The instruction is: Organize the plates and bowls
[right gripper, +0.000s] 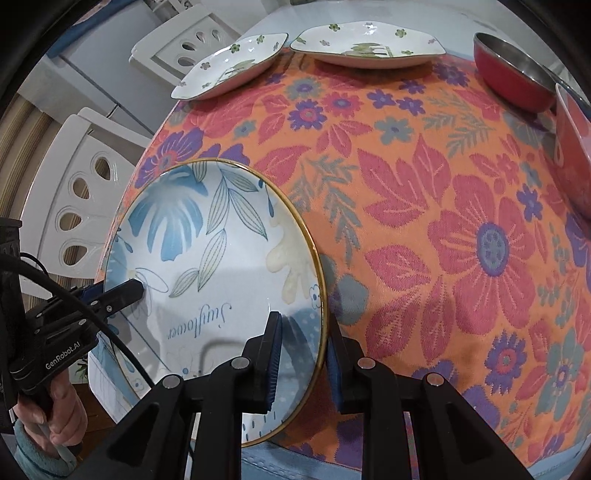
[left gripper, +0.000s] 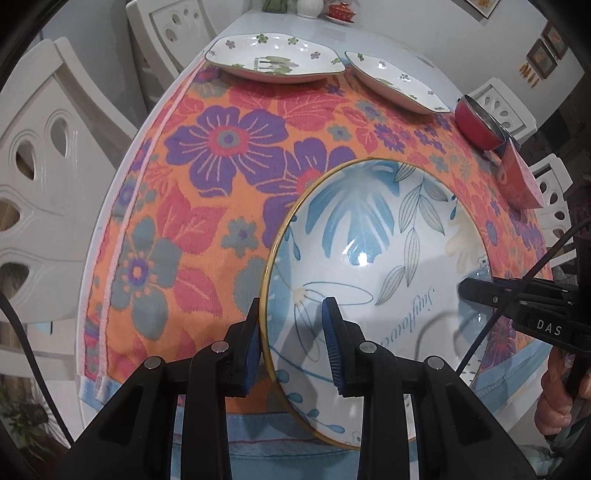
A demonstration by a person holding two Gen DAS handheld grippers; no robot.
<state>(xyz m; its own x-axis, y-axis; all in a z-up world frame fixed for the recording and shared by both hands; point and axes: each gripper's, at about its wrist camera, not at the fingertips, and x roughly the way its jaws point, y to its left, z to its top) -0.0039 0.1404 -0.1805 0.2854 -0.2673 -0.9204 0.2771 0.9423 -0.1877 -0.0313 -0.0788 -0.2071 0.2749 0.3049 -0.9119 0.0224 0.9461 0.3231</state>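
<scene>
A round blue-leaf plate [left gripper: 373, 236] with a gold rim lies on the flowered cloth; it also shows in the right wrist view [right gripper: 207, 258]. My left gripper [left gripper: 291, 343] straddles its left rim, jaws apart, one pad under and one over the rim. My right gripper [right gripper: 304, 362] straddles the plate's right rim the same way, with a gap at the pads. Two square flower plates [left gripper: 275, 57] [left gripper: 395, 79] sit at the far edge. A red bowl [left gripper: 480, 122] and a pink bowl [left gripper: 517, 177] stand at the far right.
The orange flowered cloth [left gripper: 207, 192] covers the white table [left gripper: 369, 35]. White chairs [left gripper: 48, 166] stand at the left and beyond the right edge. A red lidded dish [left gripper: 341, 11] and a white vase [left gripper: 309, 7] sit at the far end.
</scene>
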